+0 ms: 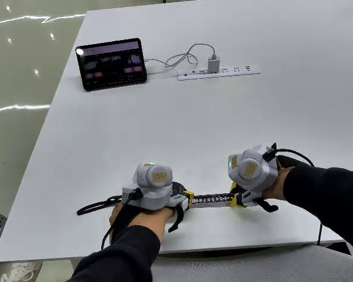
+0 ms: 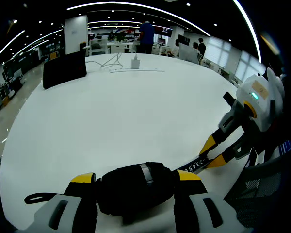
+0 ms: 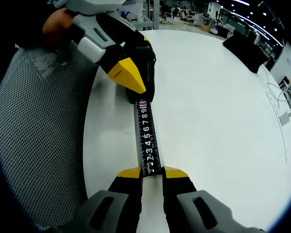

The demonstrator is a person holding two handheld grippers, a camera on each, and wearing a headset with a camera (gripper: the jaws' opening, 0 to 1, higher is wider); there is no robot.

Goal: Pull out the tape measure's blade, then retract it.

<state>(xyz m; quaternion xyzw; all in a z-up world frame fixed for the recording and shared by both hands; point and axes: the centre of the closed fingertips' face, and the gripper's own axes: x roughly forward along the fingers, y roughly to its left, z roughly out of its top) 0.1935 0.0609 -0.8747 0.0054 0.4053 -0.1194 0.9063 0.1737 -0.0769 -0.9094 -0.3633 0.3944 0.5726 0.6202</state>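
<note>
The tape measure [image 2: 131, 189] is held at the counter's [image 1: 223, 129] near edge, its blade [image 3: 146, 136] laid rightward to the right gripper [image 3: 152, 172]; a tablet [image 1: 112, 63] is set far behind.

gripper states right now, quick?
left gripper: shut on the tape measure body.
right gripper: shut on the blade tip.

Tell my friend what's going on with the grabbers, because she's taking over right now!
Left gripper: shut on the black tape measure case, which sits on the white table near the front edge.
Right gripper: shut on the tip of the blade.
Done: a short stretch of blade is out, running flat between the two grippers.
Left: probably pull the blade out further, then let it slide back into the case. Keep the case pinned while you do it.
</note>
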